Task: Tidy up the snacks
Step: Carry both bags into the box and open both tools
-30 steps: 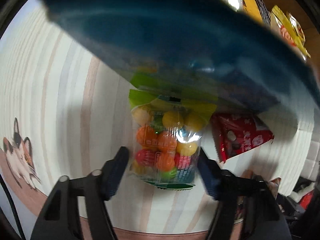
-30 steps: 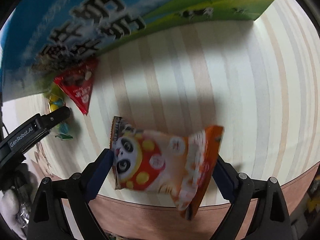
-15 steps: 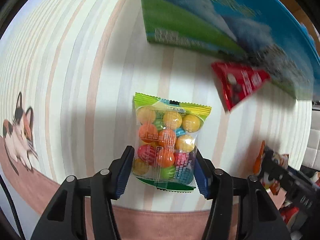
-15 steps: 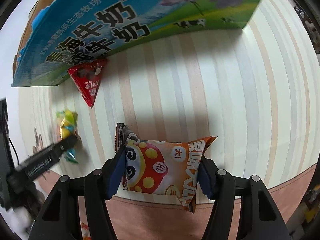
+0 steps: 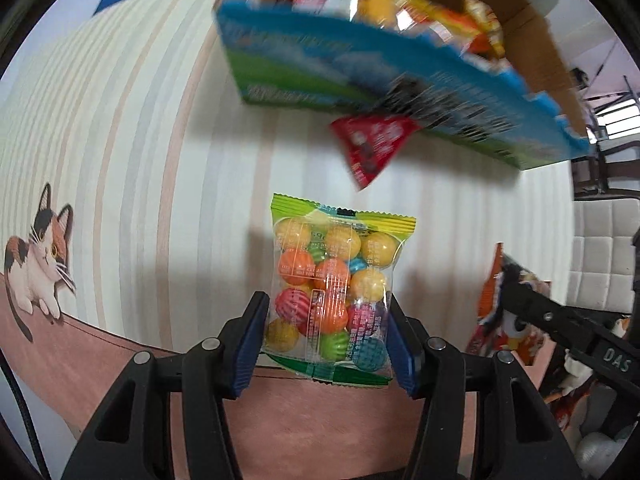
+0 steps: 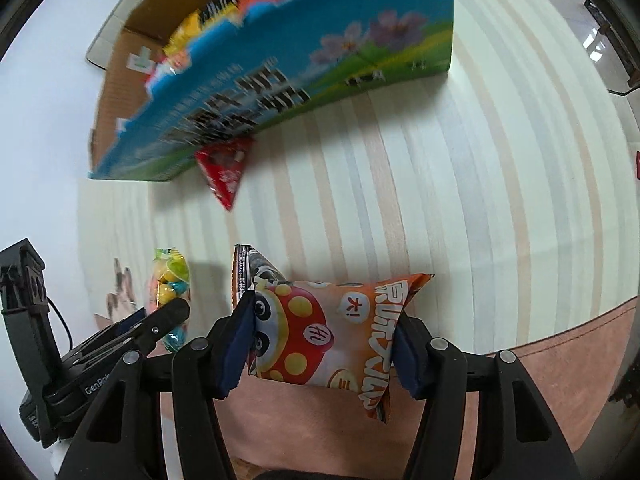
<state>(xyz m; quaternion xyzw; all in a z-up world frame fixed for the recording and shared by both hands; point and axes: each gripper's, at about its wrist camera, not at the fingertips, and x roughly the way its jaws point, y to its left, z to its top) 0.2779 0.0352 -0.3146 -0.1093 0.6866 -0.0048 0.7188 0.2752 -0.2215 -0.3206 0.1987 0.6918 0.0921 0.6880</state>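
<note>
My left gripper (image 5: pixel 326 340) is shut on a clear bag of coloured gum balls (image 5: pixel 334 288) and holds it above the striped tablecloth (image 5: pixel 140 160). My right gripper (image 6: pixel 322 340) is shut on an orange panda snack bag (image 6: pixel 332 332). Both also show in the other view: the gum bag (image 6: pixel 168 280) at the left of the right wrist view, the panda bag (image 5: pixel 504 312) at the right of the left wrist view. A blue open carton (image 5: pixel 400 76) holding several snack packs stands ahead; it also appears in the right wrist view (image 6: pixel 280 76). A red triangular packet (image 5: pixel 372 148) lies against its front.
The tablecloth has a cat picture (image 5: pixel 36 256) at the left and a pink border (image 6: pixel 560 344) near its front edge. A white padded seat (image 5: pixel 600 264) is beyond the table at the right.
Both grippers have closed on their bags and lifted back from the carton, which now sits farther off with its open top showing.
</note>
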